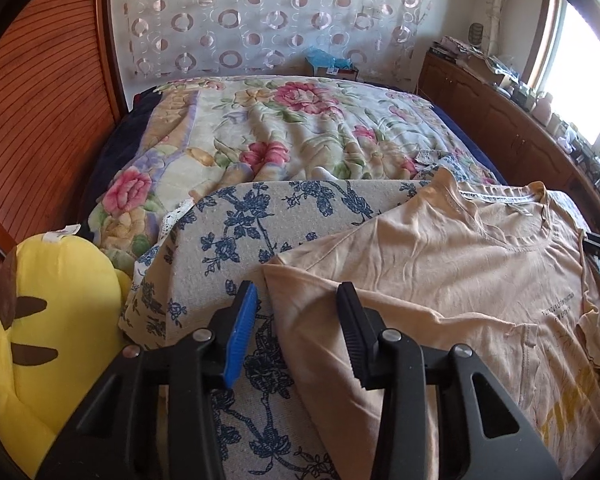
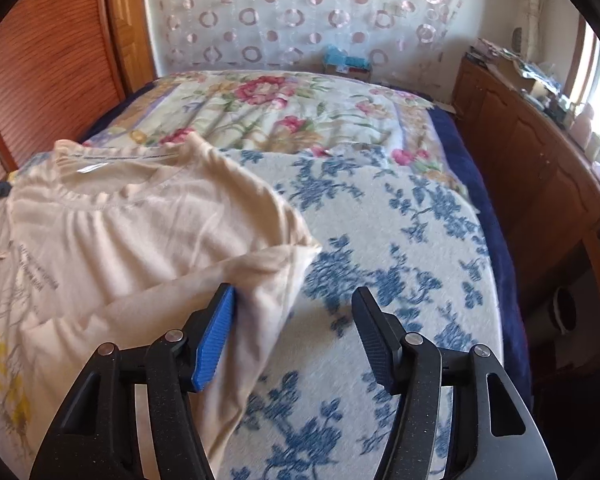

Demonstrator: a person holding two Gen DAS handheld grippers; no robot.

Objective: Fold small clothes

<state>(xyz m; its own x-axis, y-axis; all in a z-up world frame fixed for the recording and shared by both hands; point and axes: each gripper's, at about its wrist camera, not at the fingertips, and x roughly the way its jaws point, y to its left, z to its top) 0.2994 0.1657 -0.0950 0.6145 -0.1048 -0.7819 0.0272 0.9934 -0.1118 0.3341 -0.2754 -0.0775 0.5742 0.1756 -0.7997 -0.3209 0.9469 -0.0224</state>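
Observation:
A peach T-shirt (image 1: 440,280) with small dark lettering and a yellow print lies flat, neck away from me, on a blue-flowered pad (image 1: 236,232). My left gripper (image 1: 298,292) hovers low over the shirt's left sleeve. The sleeve's folded edge lies between the blue pad and the black pad, and neither presses on it. In the right wrist view, my right gripper (image 2: 296,296) stands wide over the other sleeve of the T-shirt (image 2: 140,240). That sleeve's cloth lies against the blue finger (image 2: 216,336), and bare pad (image 2: 380,220) shows on the black finger's side.
A yellow plush toy (image 1: 52,312) sits at the pad's left. A flowered blanket (image 1: 284,128) covers the bed beyond. A wooden cabinet (image 2: 540,168) with clutter runs along the right under a window, and a slatted wooden door (image 1: 40,120) stands at the left.

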